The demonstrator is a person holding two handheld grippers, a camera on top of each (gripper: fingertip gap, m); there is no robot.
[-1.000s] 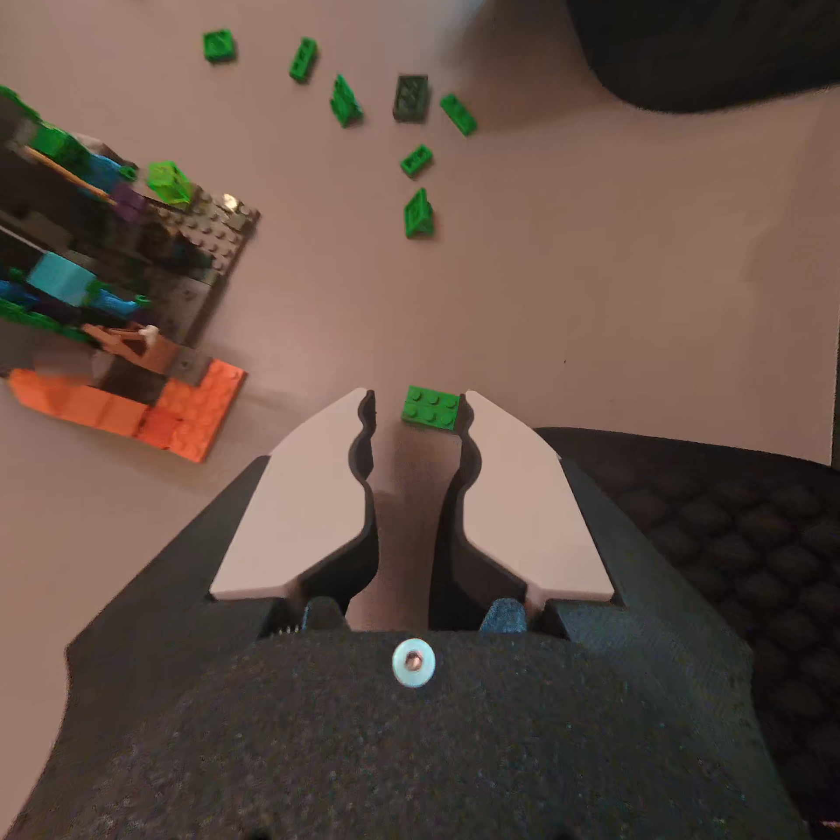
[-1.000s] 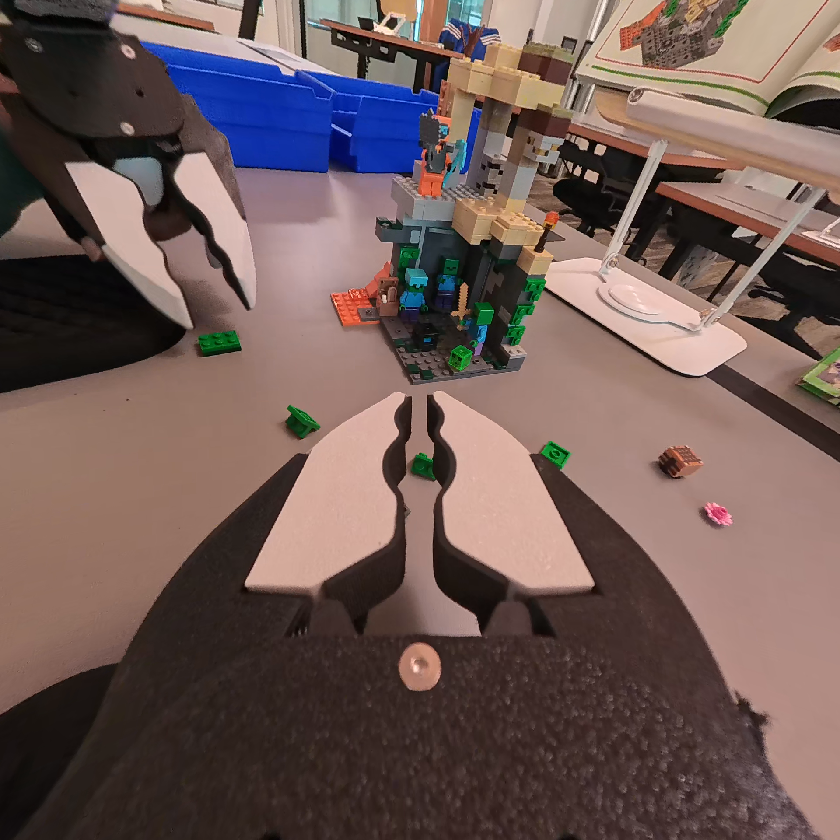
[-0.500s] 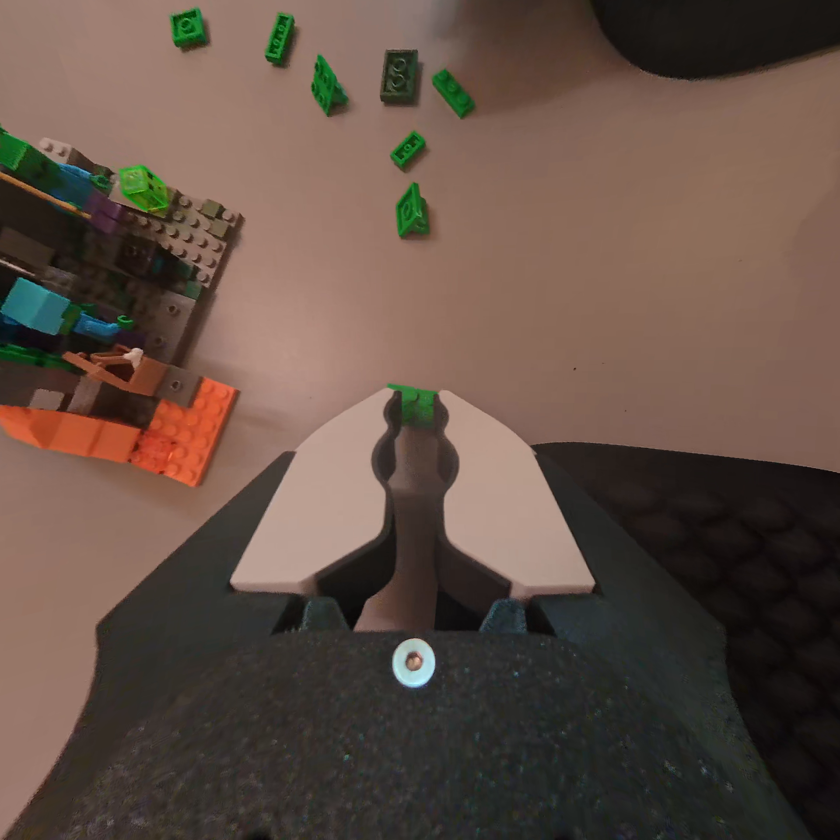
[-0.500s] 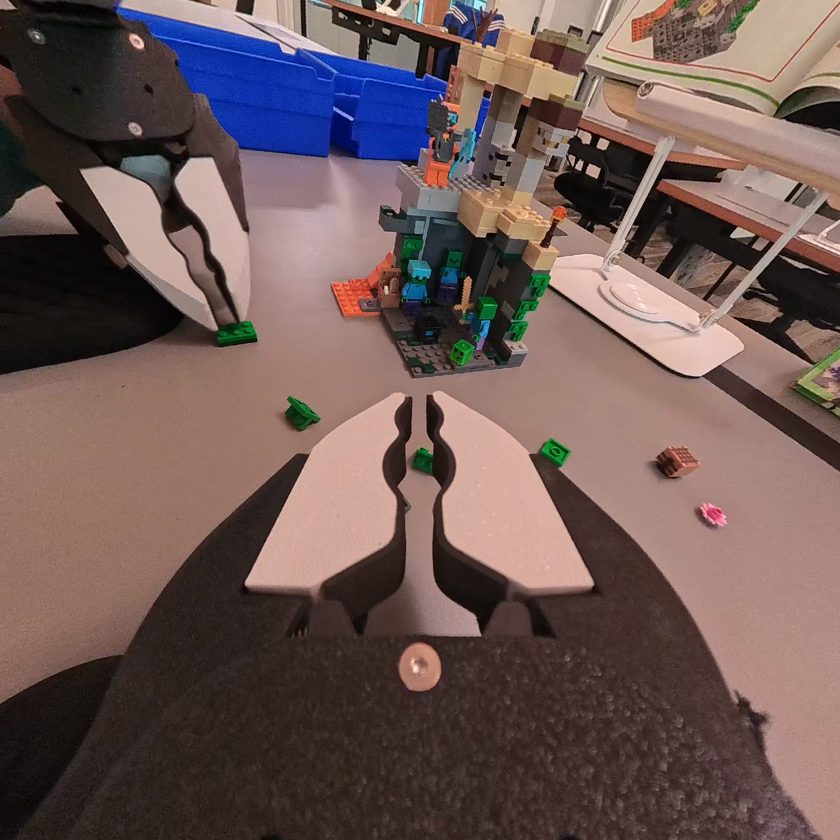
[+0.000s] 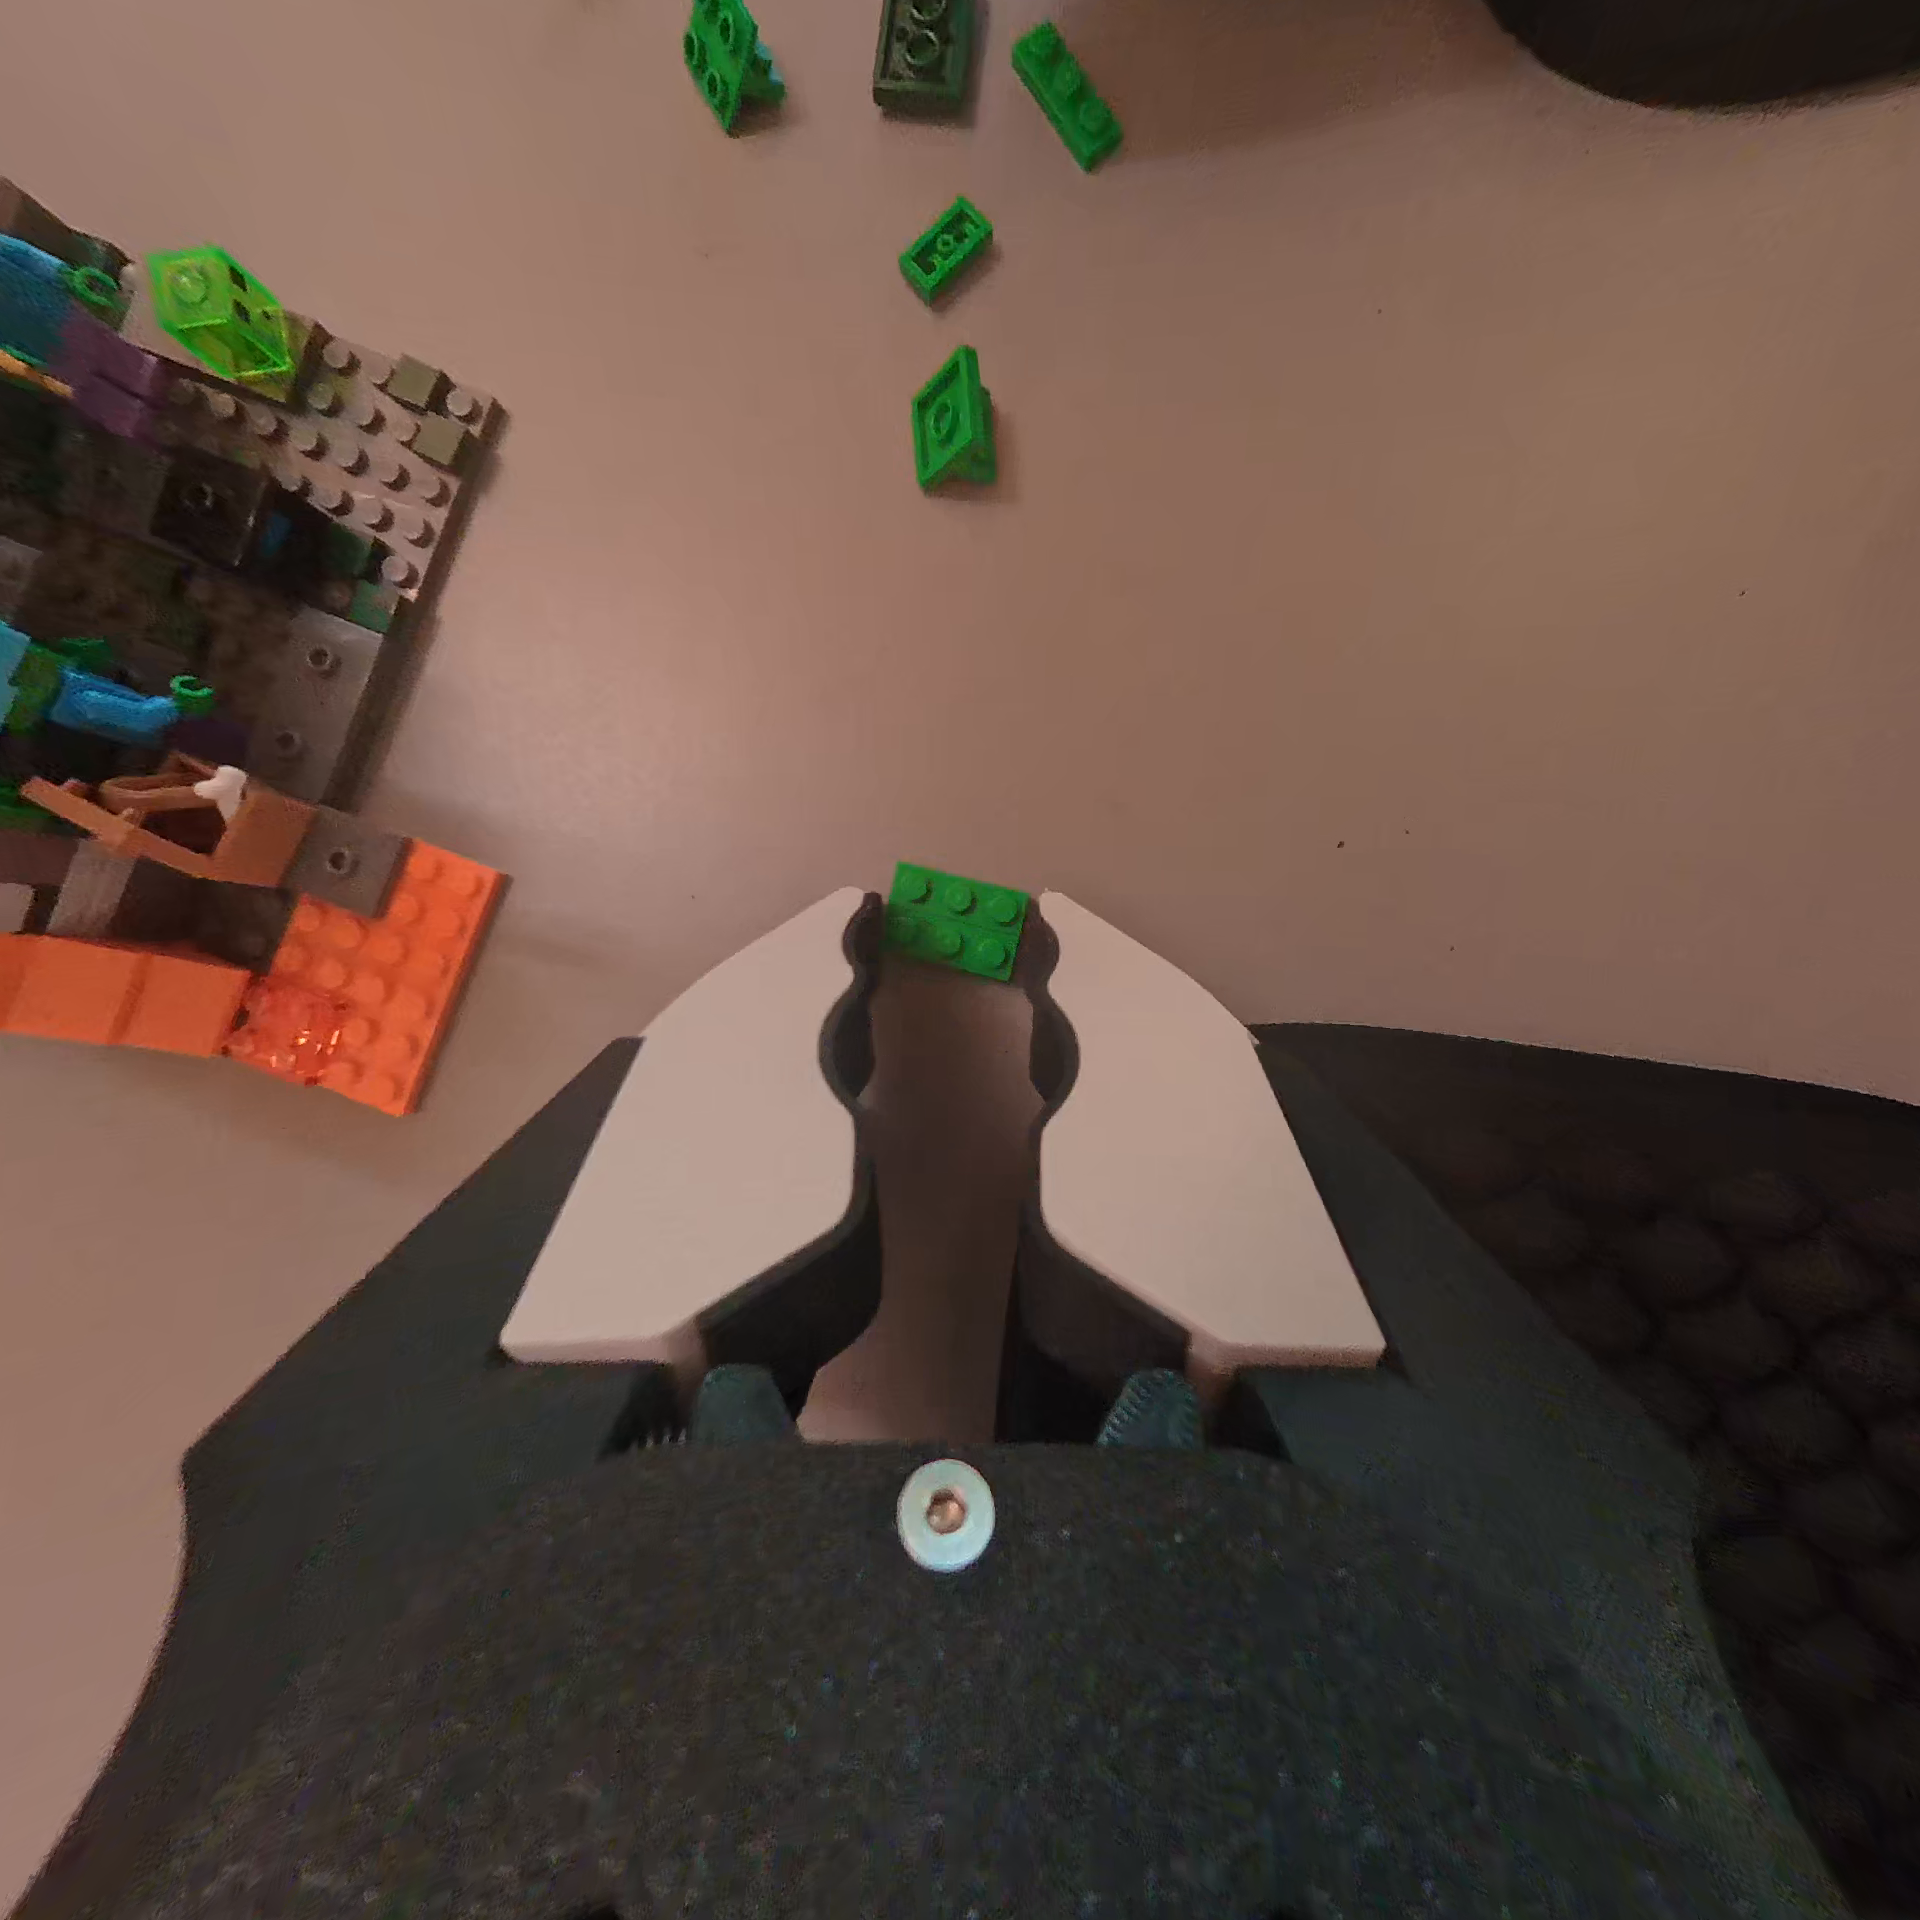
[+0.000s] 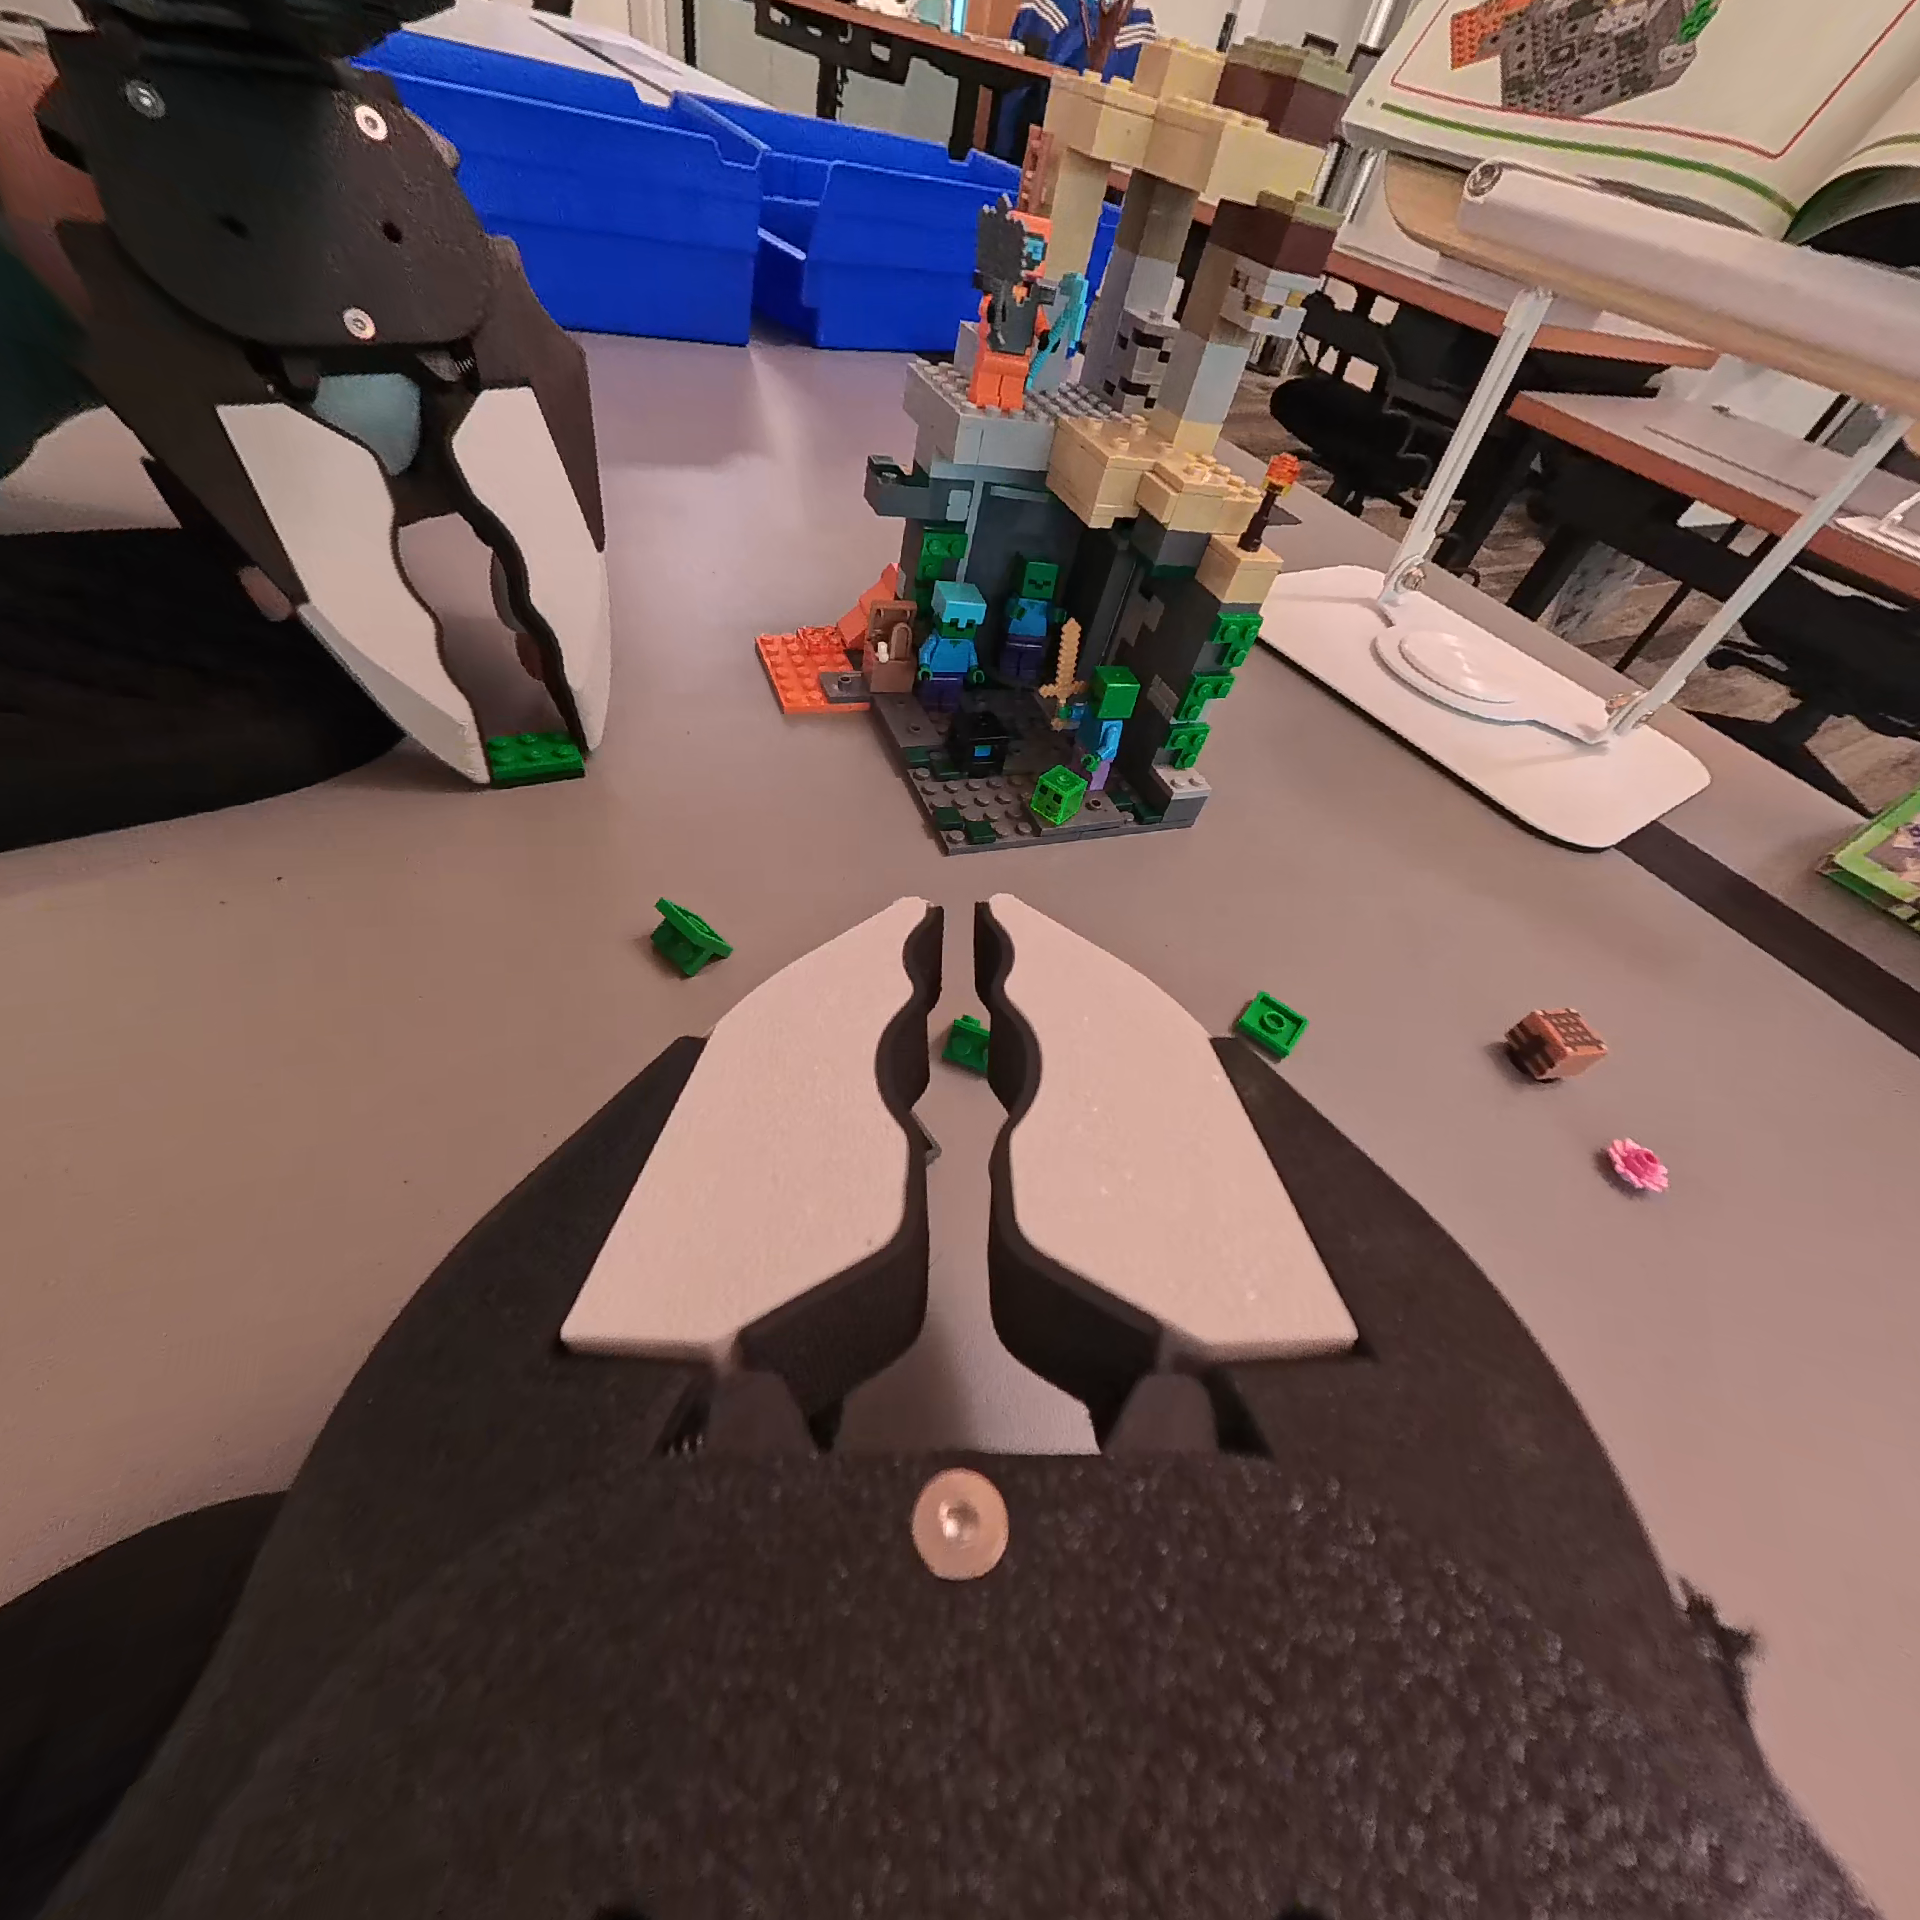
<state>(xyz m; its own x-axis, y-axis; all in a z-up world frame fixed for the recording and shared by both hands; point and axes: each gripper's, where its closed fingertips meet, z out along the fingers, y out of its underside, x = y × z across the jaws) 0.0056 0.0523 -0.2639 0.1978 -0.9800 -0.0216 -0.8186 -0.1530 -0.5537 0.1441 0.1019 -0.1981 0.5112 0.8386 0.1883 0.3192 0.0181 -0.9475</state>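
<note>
Left gripper (image 5: 956, 914) is pinched on a green 2x3 plate (image 5: 958, 921), one tip on each short end, and the plate sits flat on the grey table (image 5: 1351, 623). Right gripper (image 6: 958, 914) hangs just over the table with its tips nearly together, only a thin slit between them, gripping nothing; a small green piece (image 6: 966, 1042) shows through that slit. Going out from the 2x3 plate, a green bracket piece (image 5: 951, 421) lies further ahead, then a few more loose green plates. Off to the plate's left stands the brick-built dungeon model (image 6: 1081, 582) with its orange baseplate corner (image 5: 364, 966). Behind the plate there's a black pad (image 5: 1662, 1351). Well away, beyond the model, are blue bins (image 6: 644, 208).
</note>
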